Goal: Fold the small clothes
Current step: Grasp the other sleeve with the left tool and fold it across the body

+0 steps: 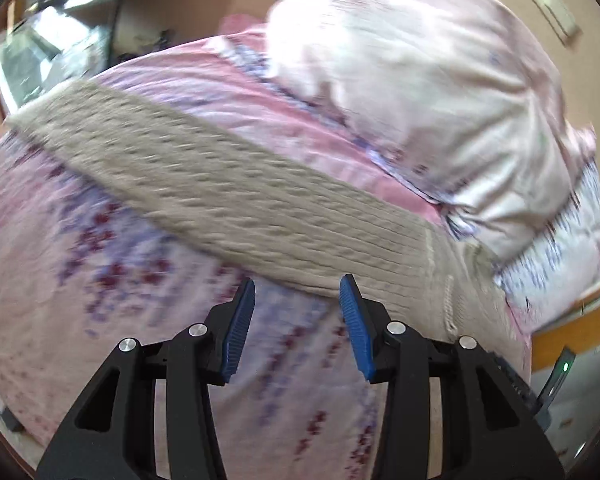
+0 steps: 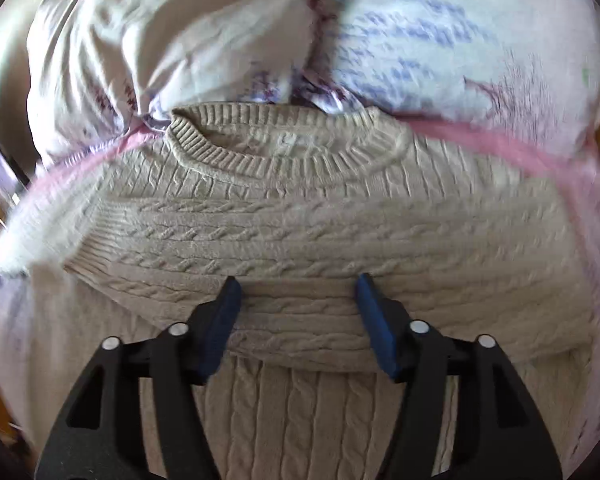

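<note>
The beige knit sweater (image 2: 300, 216) lies on the bed (image 1: 100, 248), one sleeve (image 2: 260, 248) folded across, both tools, left (image 1: 298, 292) and right (image 2: 296, 288), spread and empty; I think the next grip should take the other sleeve by its cuff.

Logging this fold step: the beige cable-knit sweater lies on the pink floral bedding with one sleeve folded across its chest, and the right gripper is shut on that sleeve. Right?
Not quite. The right gripper is open, its jaws spread apart over the sleeve, as the right wrist view shows. The rest holds: the sweater lies on the bedding with that sleeve folded across its chest.
</note>
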A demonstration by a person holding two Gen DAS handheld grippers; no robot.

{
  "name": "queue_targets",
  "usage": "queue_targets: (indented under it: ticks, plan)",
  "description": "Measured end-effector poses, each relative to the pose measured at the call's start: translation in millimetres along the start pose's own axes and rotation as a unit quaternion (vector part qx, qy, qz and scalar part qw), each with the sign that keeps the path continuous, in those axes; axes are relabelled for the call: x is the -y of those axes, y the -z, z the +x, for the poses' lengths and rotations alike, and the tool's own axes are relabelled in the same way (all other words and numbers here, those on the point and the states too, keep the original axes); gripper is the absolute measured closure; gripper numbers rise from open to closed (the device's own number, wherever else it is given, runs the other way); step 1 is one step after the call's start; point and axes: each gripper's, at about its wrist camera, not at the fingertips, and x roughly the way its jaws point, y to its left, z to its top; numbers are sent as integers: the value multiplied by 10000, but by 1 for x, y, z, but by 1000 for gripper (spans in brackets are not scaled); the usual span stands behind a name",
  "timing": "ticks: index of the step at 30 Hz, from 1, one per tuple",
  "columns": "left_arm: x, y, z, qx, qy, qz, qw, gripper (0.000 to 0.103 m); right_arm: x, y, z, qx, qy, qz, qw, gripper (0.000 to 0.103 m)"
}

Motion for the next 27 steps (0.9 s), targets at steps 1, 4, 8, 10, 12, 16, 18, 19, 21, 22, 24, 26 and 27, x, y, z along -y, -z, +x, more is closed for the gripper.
queue_targets:
  ticks: [1,4,8,10,12,16,18,19,21,22,24,26,27]
  plan:
    - [-6,-2,0,-2,12,-114,9999,58,-1,2,-2,14,-13,17,10000,33]
    - [-27,-7,1,50,64,-566,9984,58,7,2,-7,-33,-287,289,9992,30]
    - [-39,-10,7,120,72,-1011,9948,59,17,1,-13,-59,-543,608,9967,30]
    - [-46,-13,9,198,79,-1212,9924,64,20,4,-17,-62,-626,673,9957,30]
    - [-52,-16,10,315,73,-1498,9882,70,22,5,-21,-62,-711,718,9949,30]
    - [-61,-21,16,424,106,-1895,9809,83,21,8,-30,-19,-943,769,9926,30]
    - [-65,-22,19,449,118,-2032,9780,93,22,10,-34,28,-1020,784,9917,30]
    - [-67,-22,20,469,155,-2136,9757,95,23,11,-37,57,-1042,785,9914,30]
    - [-65,-24,20,560,220,-2172,9743,97,26,12,-41,102,-1076,789,9910,30]
    - [-61,-25,18,645,250,-2118,9749,98,29,13,-44,127,-1081,803,9908,30]
    - [-44,-28,9,888,435,-1919,9764,98,34,15,-47,171,-1090,840,9903,30]
    - [-28,-31,1,1016,714,-1737,9769,99,41,15,-51,228,-1094,884,9898,30]
    - [-12,-33,-4,1071,943,-1557,9774,99,45,16,-53,267,-1076,911,9896,30]
